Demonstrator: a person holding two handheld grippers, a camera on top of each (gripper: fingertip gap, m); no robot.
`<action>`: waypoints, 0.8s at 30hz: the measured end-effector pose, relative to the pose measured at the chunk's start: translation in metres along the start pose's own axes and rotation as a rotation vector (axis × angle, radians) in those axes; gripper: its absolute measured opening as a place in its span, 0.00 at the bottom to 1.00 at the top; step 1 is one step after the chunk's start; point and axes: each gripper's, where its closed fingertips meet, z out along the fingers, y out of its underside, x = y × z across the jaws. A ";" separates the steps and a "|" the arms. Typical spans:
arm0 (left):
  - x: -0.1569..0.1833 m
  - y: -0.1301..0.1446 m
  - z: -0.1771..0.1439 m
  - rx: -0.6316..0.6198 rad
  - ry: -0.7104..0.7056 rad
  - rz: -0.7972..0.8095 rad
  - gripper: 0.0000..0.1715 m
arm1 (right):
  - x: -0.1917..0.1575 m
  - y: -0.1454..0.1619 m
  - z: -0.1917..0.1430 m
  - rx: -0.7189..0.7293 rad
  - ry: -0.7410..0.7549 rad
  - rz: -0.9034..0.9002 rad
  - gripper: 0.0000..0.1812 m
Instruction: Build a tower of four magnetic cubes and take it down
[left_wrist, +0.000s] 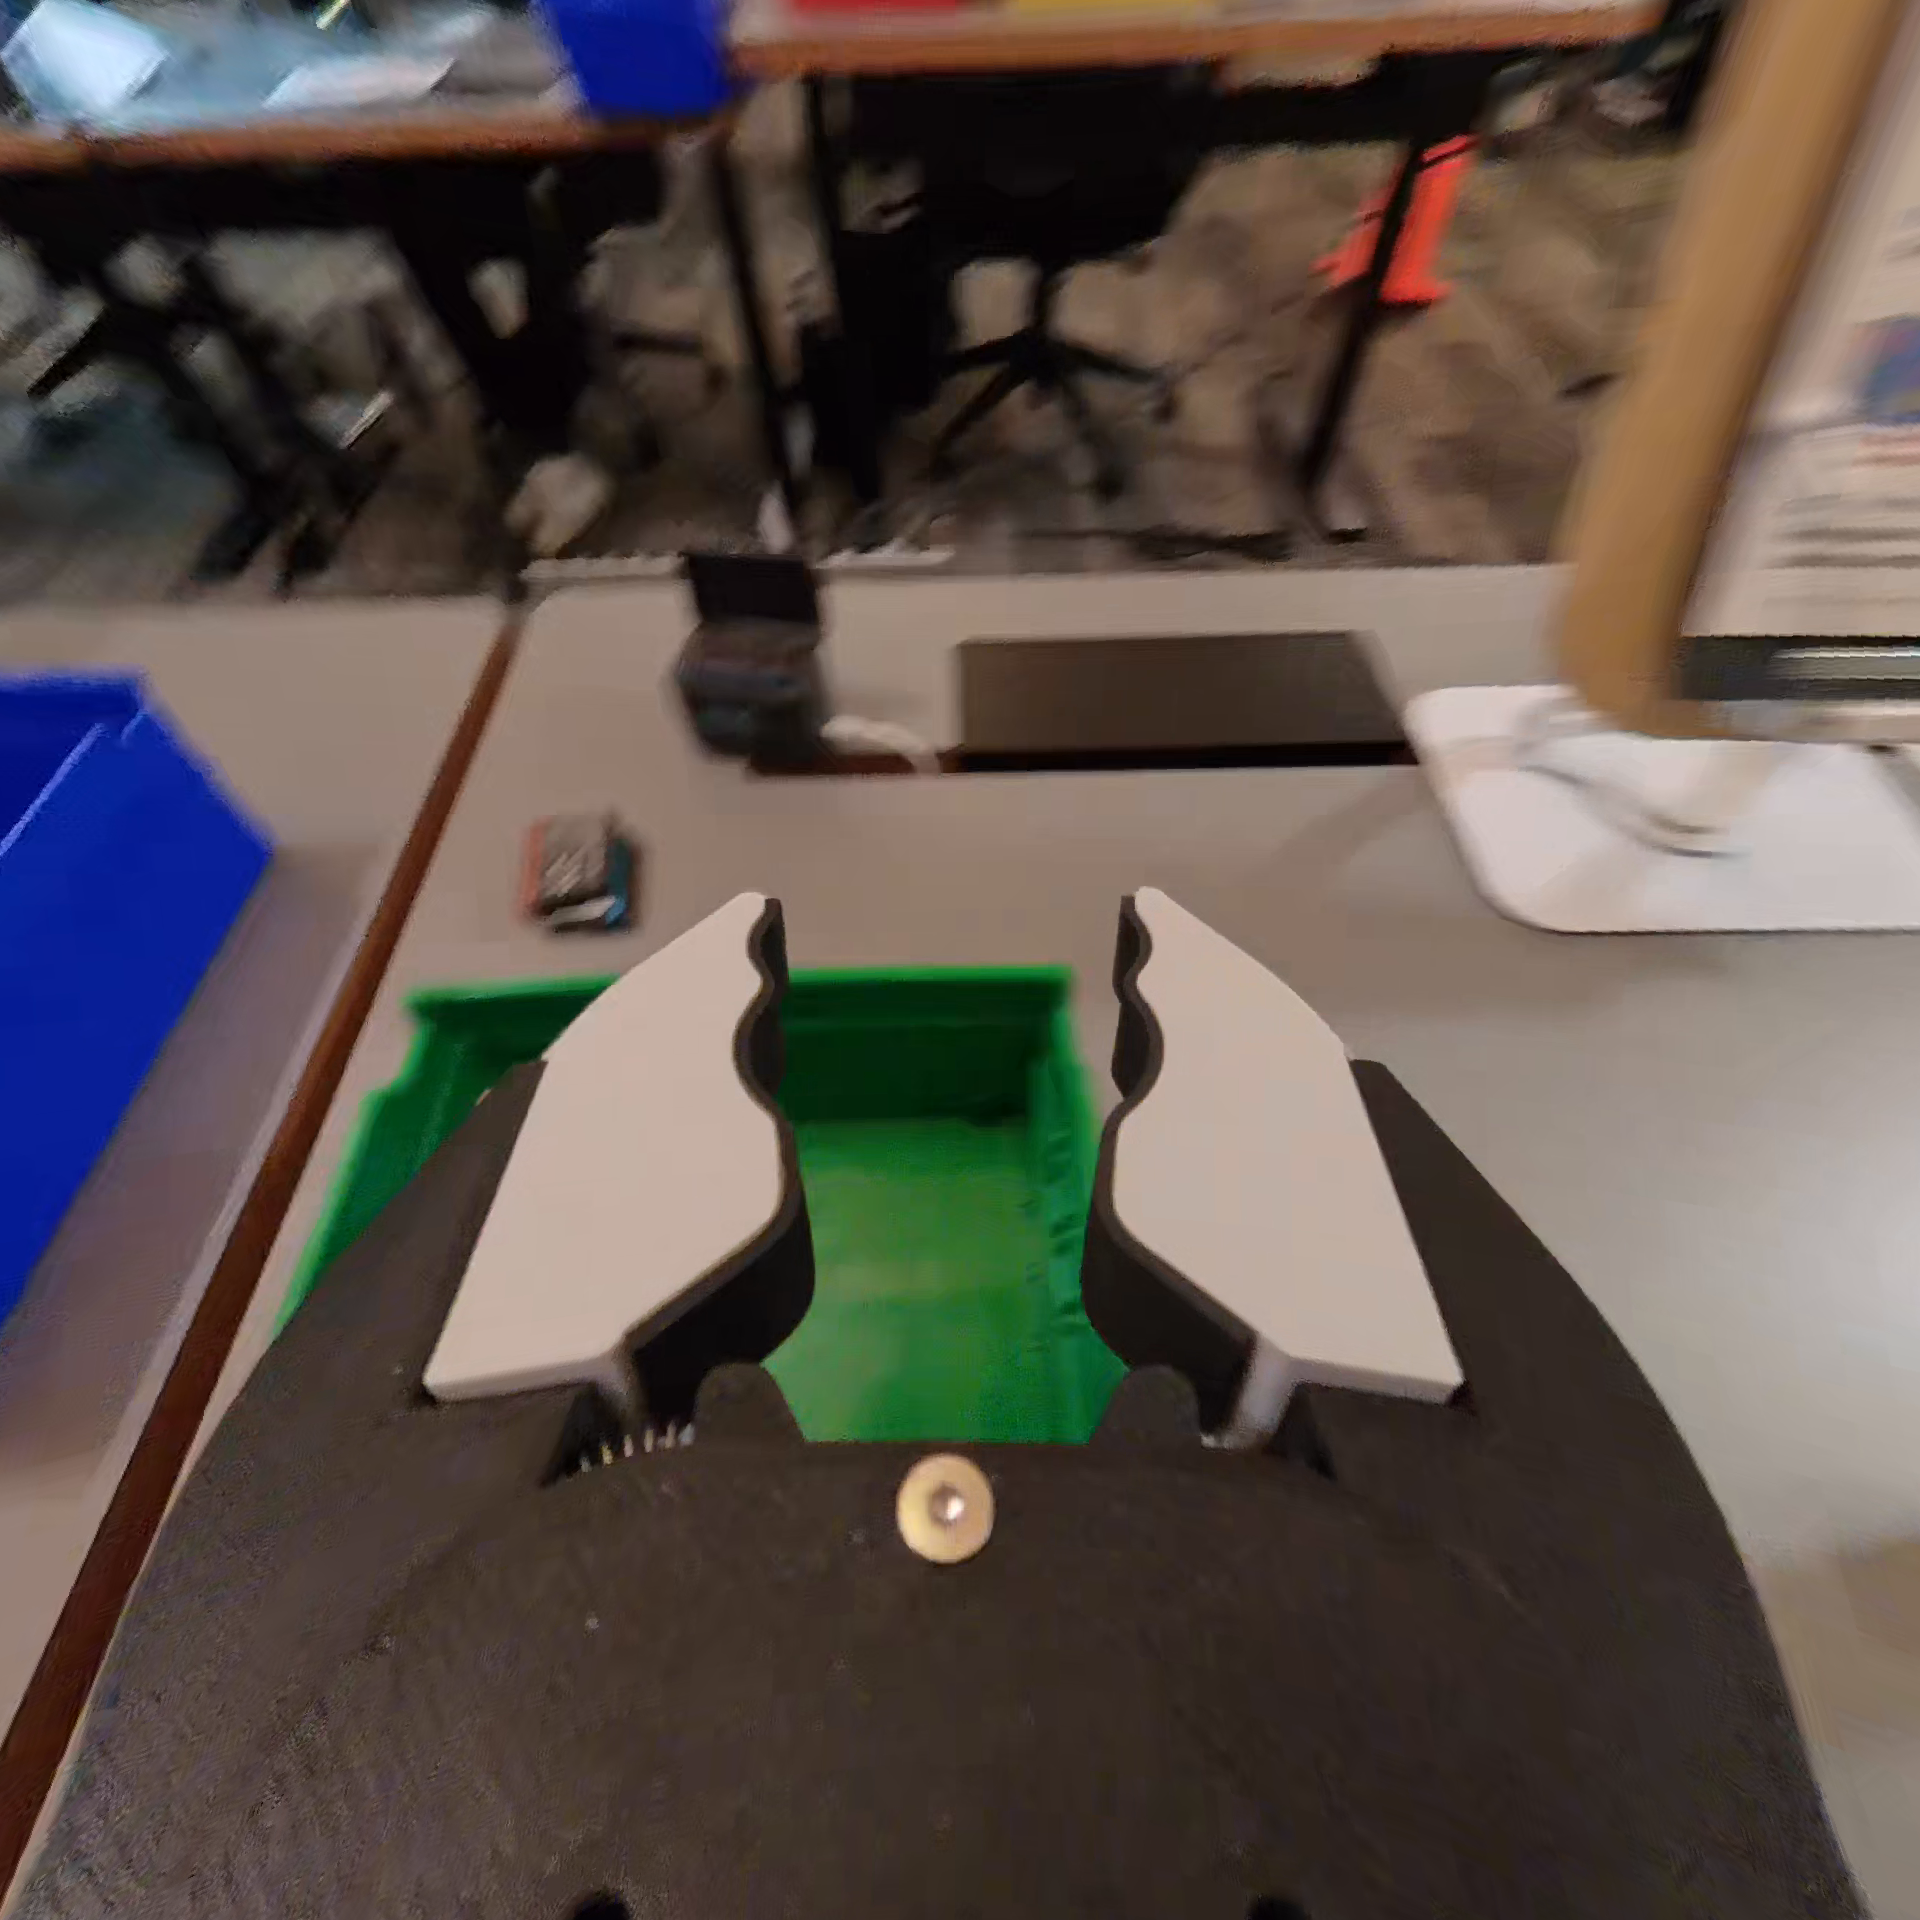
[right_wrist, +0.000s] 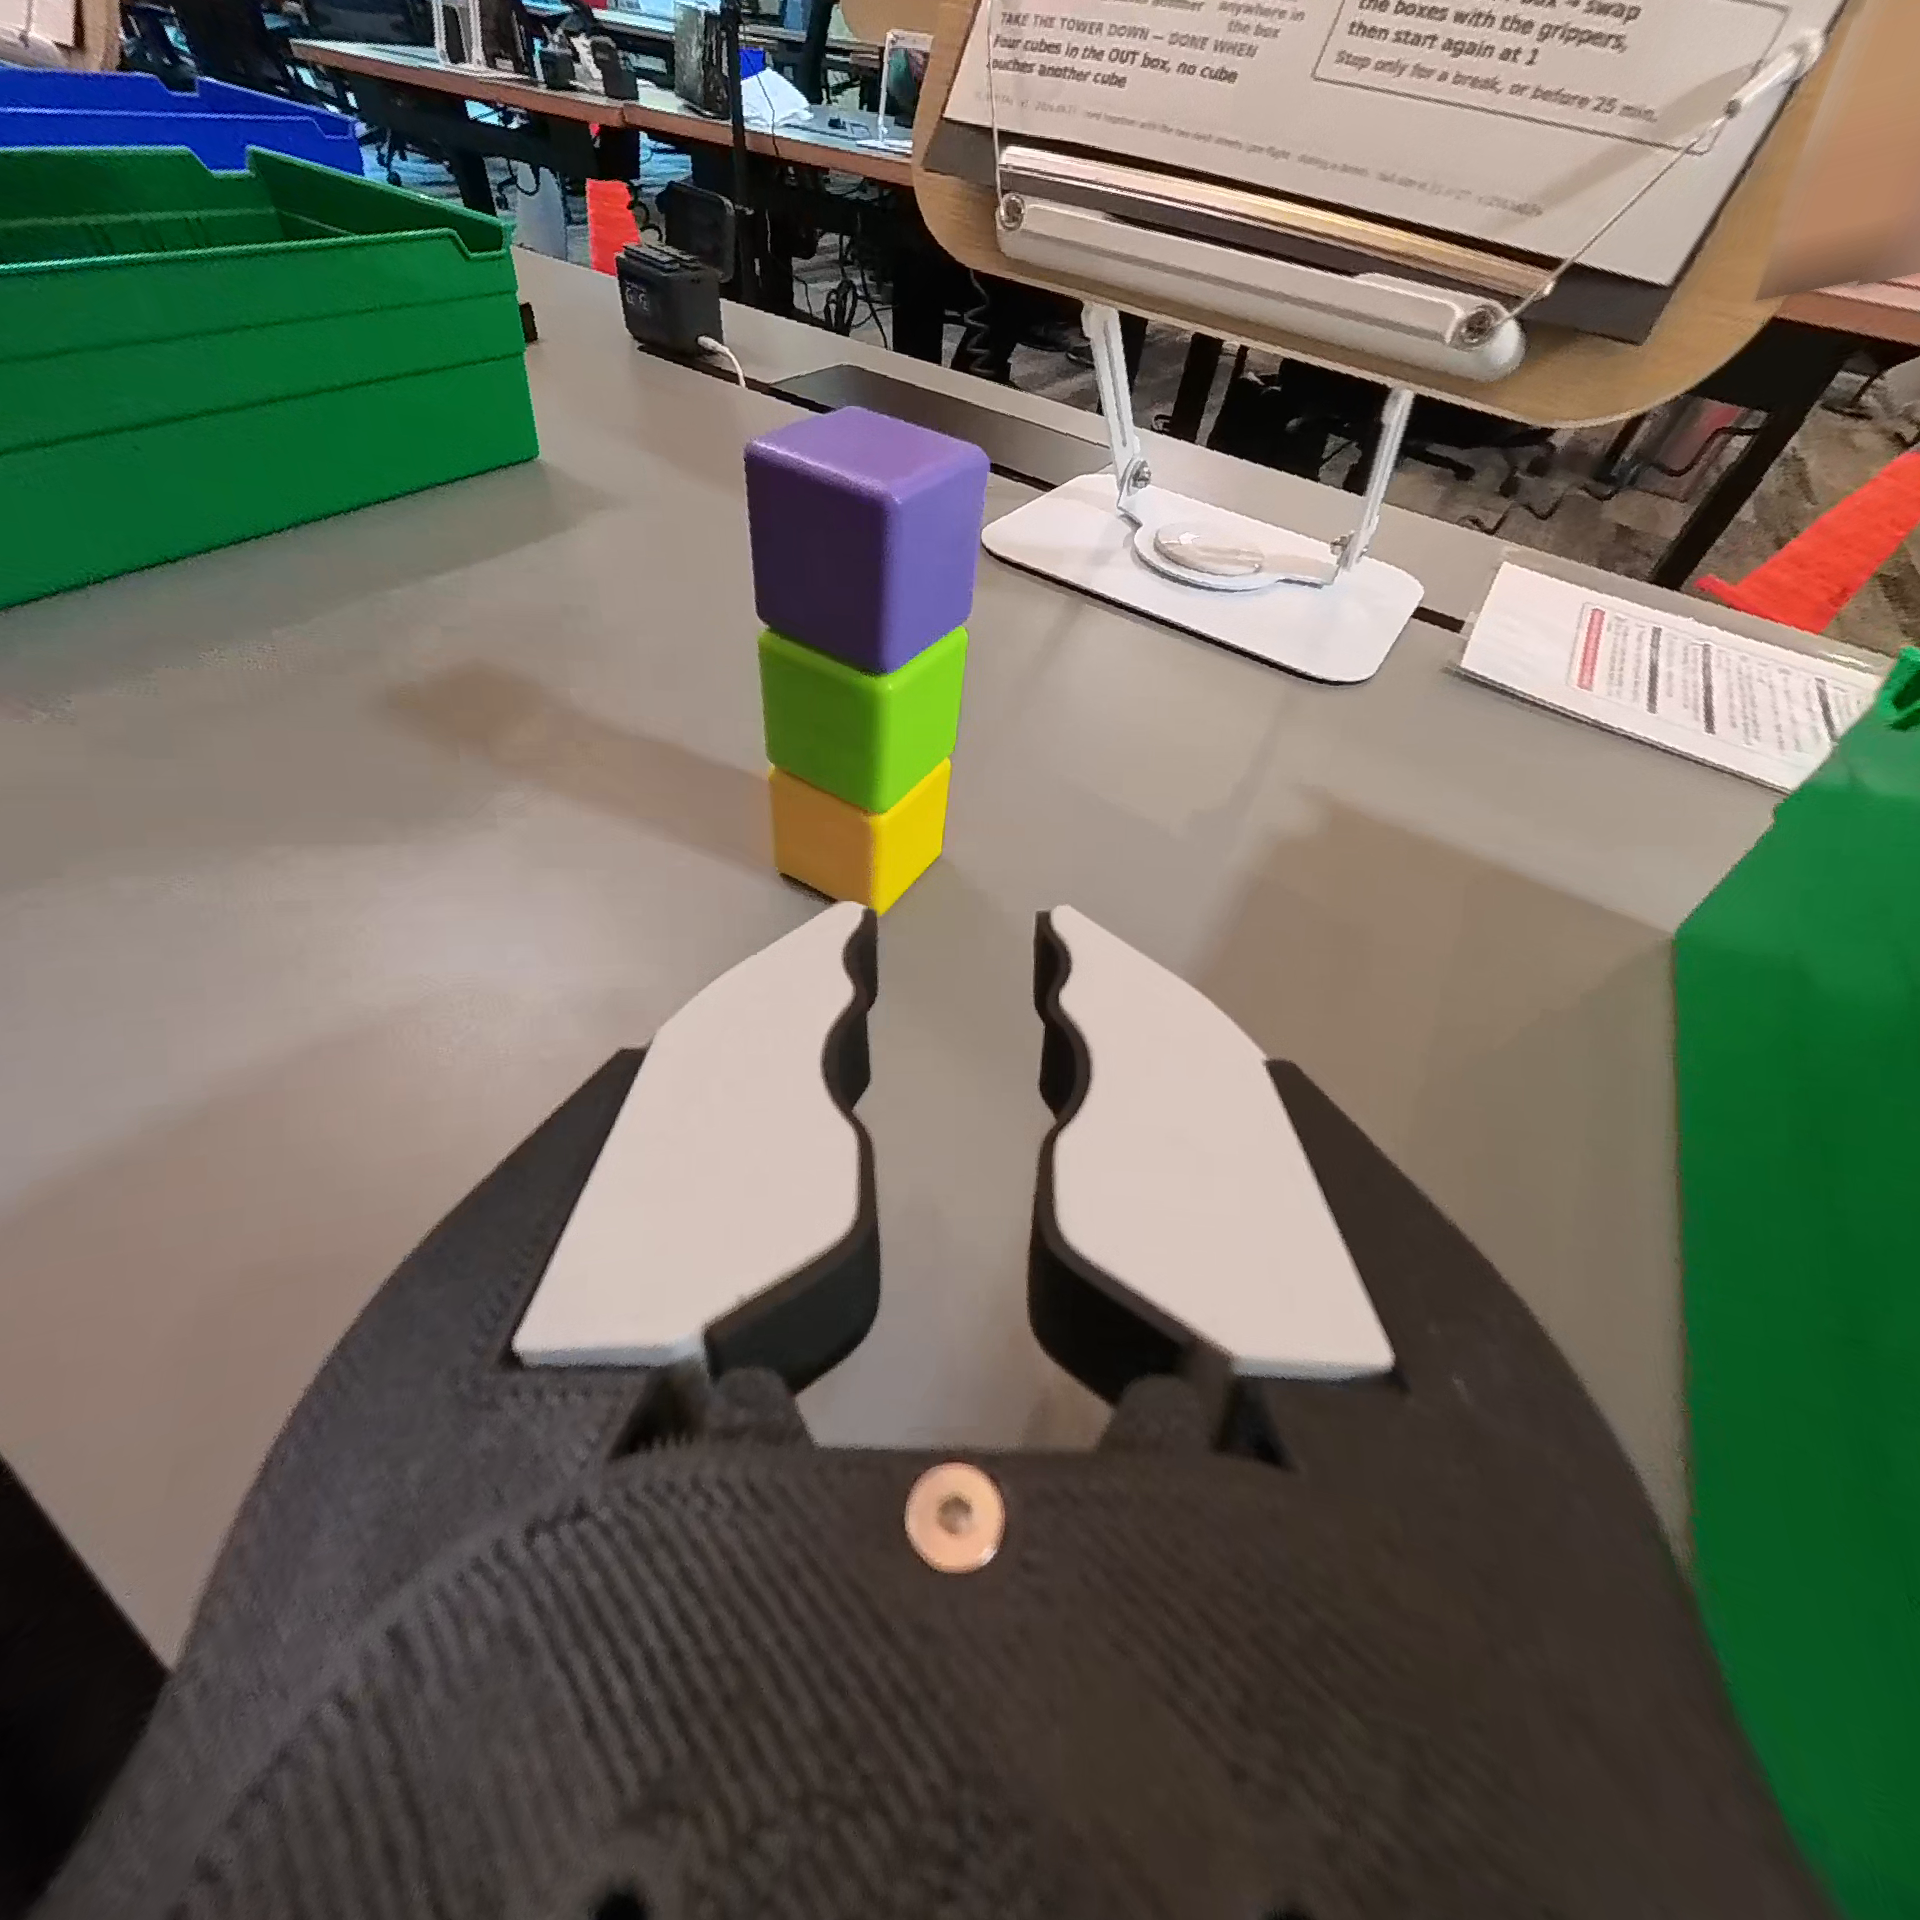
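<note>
Three cubes stand in one tower on the grey table (right_wrist: 312, 935): the yellow cube (right_wrist: 857, 836) at the bottom, the green cube (right_wrist: 860, 717) on it, and the purple cube (right_wrist: 864, 535) on top, turned a little against the two below. The right gripper (right_wrist: 954, 920) is low over the table, its two fingers apart with nothing between them. The tower is just ahead of the fingertips and slightly to their left; the yellow cube is near the left fingertip, but I cannot tell if they touch. A green bin (right_wrist: 249, 416) stands far to the left of the tower, and a white stand (right_wrist: 1205, 582) with a paper holder is behind it to the right.

The left gripper (left_wrist: 948, 909) is also spread and empty. It hangs above a green bin (left_wrist: 914, 1247), whose inside shows between the fingers. A blue bin (left_wrist: 104, 935) is to the left.
</note>
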 end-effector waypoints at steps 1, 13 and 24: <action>-0.023 0.014 0.006 -0.036 -0.054 -0.041 0.37 | -0.001 0.000 0.001 0.000 -0.005 -0.002 0.16; -0.103 0.155 0.063 -0.379 -0.224 -0.330 0.42 | -0.001 0.000 0.006 -0.008 -0.007 -0.009 0.16; -0.110 0.157 0.062 -0.364 -0.232 -0.269 0.29 | -0.001 0.000 0.005 -0.006 -0.003 -0.014 0.16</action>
